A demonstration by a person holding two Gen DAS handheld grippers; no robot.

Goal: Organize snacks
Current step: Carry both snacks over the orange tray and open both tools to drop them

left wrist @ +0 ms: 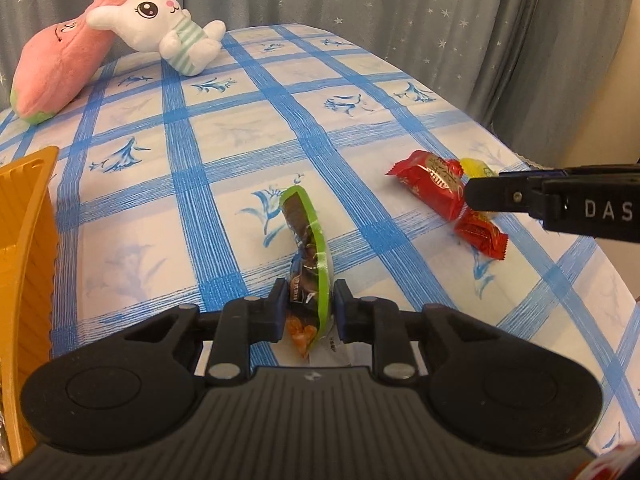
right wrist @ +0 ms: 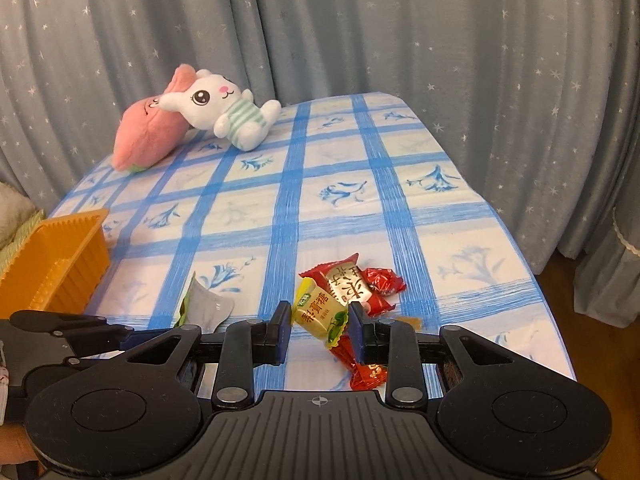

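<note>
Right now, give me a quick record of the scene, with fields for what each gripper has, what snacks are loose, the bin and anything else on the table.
left gripper: shut on green-edged snack packet
right gripper: shut on yellow candy
loose snacks: red packets on the checked tablecloth, beside the right gripper
bin: orange tray, at the table's left edge
other: white bunny plush leaning on pink plush, far corner

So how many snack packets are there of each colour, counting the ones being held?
Red packets: 3
Yellow packet, held in the right gripper: 1
Green-edged packet, held in the left gripper: 1
Total: 5
</note>
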